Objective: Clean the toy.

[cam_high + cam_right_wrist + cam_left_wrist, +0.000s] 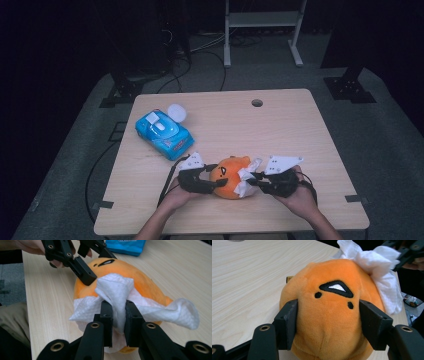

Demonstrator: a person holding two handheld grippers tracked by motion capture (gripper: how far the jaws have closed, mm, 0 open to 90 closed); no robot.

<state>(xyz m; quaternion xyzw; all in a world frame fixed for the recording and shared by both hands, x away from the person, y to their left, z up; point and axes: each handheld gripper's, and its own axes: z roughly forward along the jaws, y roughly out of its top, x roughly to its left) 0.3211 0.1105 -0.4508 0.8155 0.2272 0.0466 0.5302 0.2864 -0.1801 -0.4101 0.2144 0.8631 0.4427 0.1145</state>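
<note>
High view, going left to right: there's a blue wipes pack point(164, 133) sitting on the left part of the table point(280, 125), with a small white round lid point(176, 112) touching its far corner. Then the left tool point(216, 183) comes in from the person's left hand point(175, 197) near the front edge, and it's clamped on the orange plush toy point(227, 175), which rests on the table front and centre, between the two tools. In the left gripper view you can see both black pads pressing into the plush's point(329, 312) sides, just below its little stitched face, so that's a real grip.

On the plush's right side there's a crumpled white wipe point(247, 177) draped against it. The right tool point(254, 180) is pinched tight on that wipe; in the right gripper view the wipe point(117, 297) is bunched up between the two narrow jaws and spreads over the plush point(145, 285). The right hand point(300, 197) sits just behind it.
</note>
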